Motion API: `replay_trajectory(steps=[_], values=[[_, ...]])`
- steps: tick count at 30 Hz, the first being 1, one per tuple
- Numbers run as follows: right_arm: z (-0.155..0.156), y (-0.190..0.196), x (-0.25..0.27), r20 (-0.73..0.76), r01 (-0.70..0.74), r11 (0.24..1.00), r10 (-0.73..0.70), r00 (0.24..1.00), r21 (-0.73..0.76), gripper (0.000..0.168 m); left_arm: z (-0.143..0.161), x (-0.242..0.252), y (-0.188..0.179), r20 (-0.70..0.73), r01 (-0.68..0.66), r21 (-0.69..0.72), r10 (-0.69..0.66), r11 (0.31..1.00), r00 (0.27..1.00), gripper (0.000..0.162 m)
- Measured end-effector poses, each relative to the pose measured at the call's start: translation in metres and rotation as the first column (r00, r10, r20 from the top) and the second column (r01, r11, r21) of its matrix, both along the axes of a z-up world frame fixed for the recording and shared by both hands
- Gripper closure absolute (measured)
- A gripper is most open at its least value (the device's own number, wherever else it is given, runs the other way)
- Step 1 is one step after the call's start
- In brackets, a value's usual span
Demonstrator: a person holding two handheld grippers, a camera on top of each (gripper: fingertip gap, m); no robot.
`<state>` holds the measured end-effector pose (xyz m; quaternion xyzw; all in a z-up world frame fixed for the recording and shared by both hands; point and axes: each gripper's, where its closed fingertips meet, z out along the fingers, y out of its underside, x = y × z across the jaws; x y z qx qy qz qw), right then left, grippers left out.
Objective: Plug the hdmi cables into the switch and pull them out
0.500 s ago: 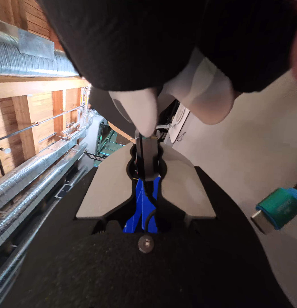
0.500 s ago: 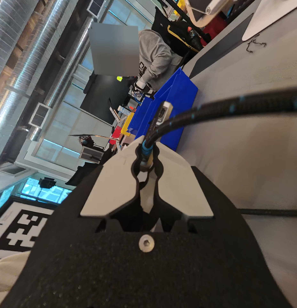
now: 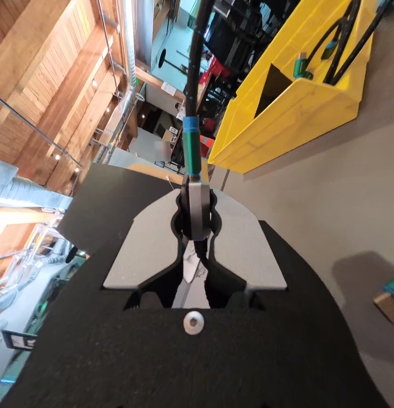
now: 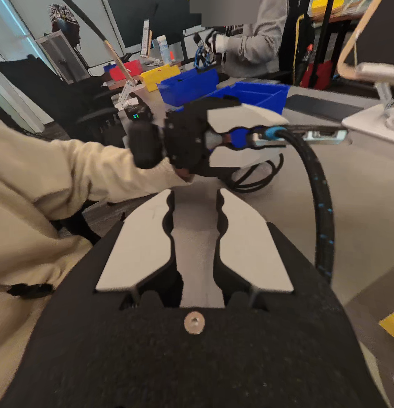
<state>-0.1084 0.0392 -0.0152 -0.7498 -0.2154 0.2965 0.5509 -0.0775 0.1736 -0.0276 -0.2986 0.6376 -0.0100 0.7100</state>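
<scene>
Left tongs (image 3: 196,212) clenched on the switch (image 3: 197,212), held above the counter (image 3: 324,198); one hdmi cable (image 3: 191,152) plugged in. Right tongs (image 4: 195,223) released, empty. Risk: hanging cable weight levers the switch askew, loosening the plug.

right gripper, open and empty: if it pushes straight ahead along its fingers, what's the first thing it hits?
Most likely the left gripper, which sits crosswise ahead of the right gripper, clamped on the switch. Bare table lies between them. Depth is unclear, so it might pass just beneath.
</scene>
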Motion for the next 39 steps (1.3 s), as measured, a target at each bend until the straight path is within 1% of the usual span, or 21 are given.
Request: replay_trajectory(steps=[2, 5, 7, 8, 9, 10, 11, 12, 14, 16, 18, 21, 23, 25, 26, 28, 32, 33, 35, 37, 39], values=[[0.026, -0.015, 0.003, 0.004, 0.05, 0.993, -0.051, 0.999, 0.106, 0.133, -0.004, 0.0, 0.011, 0.002, 0.005, 0.051, -0.005, 0.999, 1.0, 0.142], [0.065, -0.013, 0.033, 0.018, 0.264, 0.937, -0.275, 0.961, 0.228, 0.133, -0.013, -0.002, 0.024, -0.013, 0.008, 0.115, -0.006, 0.993, 1.0, 0.141], [0.066, 0.005, 0.052, 0.102, 0.357, 0.9, -0.391, 0.915, 0.249, 0.135, -0.014, -0.003, 0.027, -0.016, 0.026, 0.124, -0.024, 0.992, 1.0, 0.141], [0.055, 0.019, 0.055, 0.159, 0.372, 0.903, -0.408, 0.899, 0.214, 0.132, -0.012, -0.003, 0.028, -0.009, 0.029, 0.126, -0.028, 0.992, 1.0, 0.141], [0.04, 0.034, 0.051, 0.196, 0.381, 0.915, -0.4, 0.895, 0.131, 0.126, -0.011, -0.004, 0.028, -0.004, 0.034, 0.126, -0.034, 0.991, 0.999, 0.141], [0.029, 0.047, 0.043, 0.201, 0.378, 0.924, -0.38, 0.903, 0.053, 0.127, -0.01, -0.004, 0.027, 0.002, 0.041, 0.125, -0.041, 0.991, 0.999, 0.141], [0.026, 0.059, 0.03, 0.182, 0.358, 0.933, -0.357, 0.916, 0.026, 0.128, -0.01, -0.005, 0.026, 0.003, 0.046, 0.134, -0.047, 0.99, 0.999, 0.141], [0.027, 0.071, 0.023, 0.187, 0.358, 0.933, -0.358, 0.915, 0.036, 0.127, -0.01, -0.005, 0.024, 0.001, 0.05, 0.152, -0.05, 0.987, 0.999, 0.142], [0.021, 0.09, 0.016, 0.299, 0.36, 0.932, -0.355, 0.886, 0.042, 0.135, -0.01, -0.006, 0.022, 0.001, 0.043, 0.179, -0.044, 0.983, 0.999, 0.142], [0.008, 0.102, 0.015, 0.417, 0.369, 0.929, -0.337, 0.844, 0.004, 0.138, -0.014, -0.006, 0.021, 0.0, 0.031, 0.177, -0.031, 0.984, 1.0, 0.142], [-0.006, 0.11, 0.015, 0.482, 0.39, 0.92, -0.32, 0.816, -0.049, 0.14, -0.018, -0.008, 0.021, -0.007, 0.02, 0.199, -0.019, 0.98, 1.0, 0.142], [-0.011, 0.114, 0.015, 0.571, 0.416, 0.908, -0.323, 0.755, -0.037, 0.136, -0.023, -0.009, 0.021, -0.006, 0.008, 0.227, -0.007, 0.974, 1.0, 0.142], [-0.004, 0.112, 0.014, 0.633, 0.389, 0.921, -0.313, 0.708, 0.021, 0.133, -0.023, -0.011, 0.021, -0.006, 0.011, 0.22, -0.01, 0.975, 1.0, 0.142], [0.003, 0.111, 0.021, 0.691, 0.341, 0.94, -0.268, 0.671, 0.034, 0.131, -0.022, -0.013, 0.02, 0.001, 0.012, 0.217, -0.013, 0.976, 1.0, 0.142], [0.003, 0.11, 0.023, 0.707, 0.3, 0.954, -0.209, 0.676, -0.005, 0.132, -0.021, -0.014, 0.02, 0.003, 0.012, 0.216, -0.013, 0.976, 1.0, 0.142], [-0.007, 0.11, 0.026, 0.692, 0.25, 0.959, -0.089, 0.717, -0.135, 0.119, -0.02, -0.015, 0.019, 0.004, 0.007, 0.228, -0.008, 0.974, 1.0, 0.142], [-0.02, 0.118, 0.016, 0.577, 0.177, 0.961, -0.024, 0.816, -0.211, 0.133, -0.018, -0.014, 0.015, 0.009, 0.012, 0.236, -0.014, 0.972, 1.0, 0.142], [-0.026, 0.119, 0.014, 0.569, 0.176, 0.957, -0.013, 0.822, -0.233, 0.133, -0.018, -0.014, 0.015, 0.006, 0.009, 0.232, -0.01, 0.973, 1.0, 0.142], [-0.03, 0.121, 0.012, 0.551, 0.176, 0.96, -0.027, 0.834, -0.22, 0.147, -0.02, -0.014, 0.02, 0.002, -0.015, 0.208, 0.015, 0.978, 1.0, 0.142], [-0.032, 0.122, 0.01, 0.537, 0.196, 0.958, -0.055, 0.842, -0.21, 0.147, -0.022, -0.014, 0.022, -0.003, -0.022, 0.177, 0.023, 0.984, 1.0, 0.142], [-0.032, 0.122, 0.011, 0.556, 0.204, 0.958, -0.059, 0.829, -0.203, 0.147, -0.024, -0.013, 0.022, -0.007, -0.027, 0.192, 0.029, 0.981, 1.0, 0.141]])
